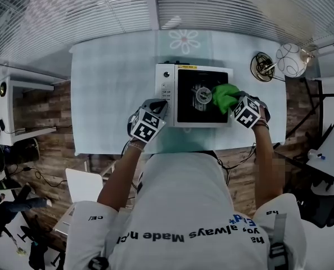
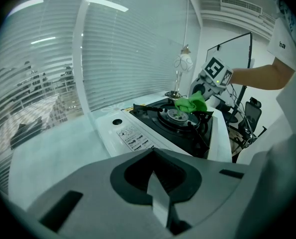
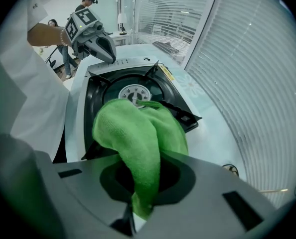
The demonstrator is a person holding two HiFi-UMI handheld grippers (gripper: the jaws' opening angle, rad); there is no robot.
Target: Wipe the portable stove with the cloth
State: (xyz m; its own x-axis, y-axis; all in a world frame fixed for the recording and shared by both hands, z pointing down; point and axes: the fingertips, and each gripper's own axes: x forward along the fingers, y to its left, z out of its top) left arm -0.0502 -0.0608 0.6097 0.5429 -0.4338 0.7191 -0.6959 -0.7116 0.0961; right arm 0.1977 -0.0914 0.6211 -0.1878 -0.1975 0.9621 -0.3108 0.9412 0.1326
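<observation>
Cloth (image 3: 138,133) looks soft, light and floppy, so a thick bunch is the best place to hold it. The right hand-held gripper (image 3: 133,210) squeezes one bunched end, and the rest lies on the black top of the stove (image 1: 166,94), beside the round burner (image 3: 134,92). The left hand-held gripper (image 2: 160,203) has its jaws closed on nothing, near the stove's white side. The stove looks hard and should not slide on the tabletop (image 1: 111,94).
</observation>
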